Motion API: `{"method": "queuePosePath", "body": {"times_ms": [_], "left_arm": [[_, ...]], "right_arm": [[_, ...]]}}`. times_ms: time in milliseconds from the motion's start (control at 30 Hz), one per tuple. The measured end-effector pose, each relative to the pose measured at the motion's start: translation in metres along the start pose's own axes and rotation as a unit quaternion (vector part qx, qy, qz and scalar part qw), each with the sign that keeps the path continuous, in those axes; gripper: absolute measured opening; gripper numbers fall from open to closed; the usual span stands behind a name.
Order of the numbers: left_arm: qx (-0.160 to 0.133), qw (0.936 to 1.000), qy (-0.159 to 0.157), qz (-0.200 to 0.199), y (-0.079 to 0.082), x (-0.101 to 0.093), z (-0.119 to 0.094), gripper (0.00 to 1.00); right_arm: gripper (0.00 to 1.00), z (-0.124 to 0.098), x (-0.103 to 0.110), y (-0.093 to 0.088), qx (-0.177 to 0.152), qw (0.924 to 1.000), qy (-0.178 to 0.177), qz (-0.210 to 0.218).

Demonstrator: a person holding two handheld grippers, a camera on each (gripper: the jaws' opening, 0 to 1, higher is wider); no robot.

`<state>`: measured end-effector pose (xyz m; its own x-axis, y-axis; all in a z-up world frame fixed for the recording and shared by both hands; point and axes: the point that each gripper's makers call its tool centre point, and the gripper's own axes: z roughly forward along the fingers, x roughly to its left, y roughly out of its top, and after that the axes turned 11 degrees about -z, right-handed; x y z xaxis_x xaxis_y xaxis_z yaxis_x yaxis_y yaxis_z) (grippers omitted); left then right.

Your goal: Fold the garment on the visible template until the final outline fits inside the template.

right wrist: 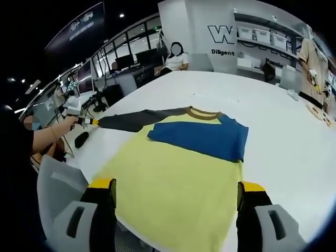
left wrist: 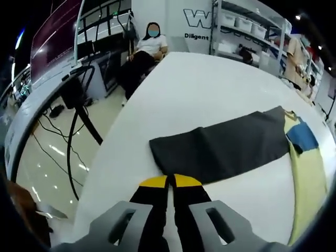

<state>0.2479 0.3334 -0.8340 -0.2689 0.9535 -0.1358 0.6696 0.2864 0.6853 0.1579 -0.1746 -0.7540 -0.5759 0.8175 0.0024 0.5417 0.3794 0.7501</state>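
the soft, light garment (right wrist: 178,173) lies flat on the white table (right wrist: 283,136), its dark sleeve (left wrist: 220,144) stretched toward the table's edge with the left gripper (left wrist: 169,181) pinched shut at the cuff, while the right gripper (right wrist: 176,189) gapes wide over the hem, best gripped at corners.

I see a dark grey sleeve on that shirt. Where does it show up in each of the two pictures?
Left gripper view: the dark grey sleeve lies across the middle, just beyond the closed left gripper.
Right gripper view: the sleeve stretches left from the collar, its cuff pinched by the left gripper.
Shared landmark: the blue sleeve folded over the yellow body.
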Motion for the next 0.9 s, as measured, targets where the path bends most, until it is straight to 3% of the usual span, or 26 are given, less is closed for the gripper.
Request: {"method": "queuePosePath", "body": {"times_ms": [600,900], "left_arm": [[-0.04,0.9981,-0.028,0.039,0.047,-0.032,-0.019,0.0],[-0.05,0.9948,-0.065,0.061,0.066,-0.072,-0.028,0.0]], "right_arm": [[0.96,-0.004,0.002,0.002,-0.009,1.0,0.003,0.002],[0.96,-0.005,0.004,0.001,-0.007,1.0,0.007,0.0]]}}
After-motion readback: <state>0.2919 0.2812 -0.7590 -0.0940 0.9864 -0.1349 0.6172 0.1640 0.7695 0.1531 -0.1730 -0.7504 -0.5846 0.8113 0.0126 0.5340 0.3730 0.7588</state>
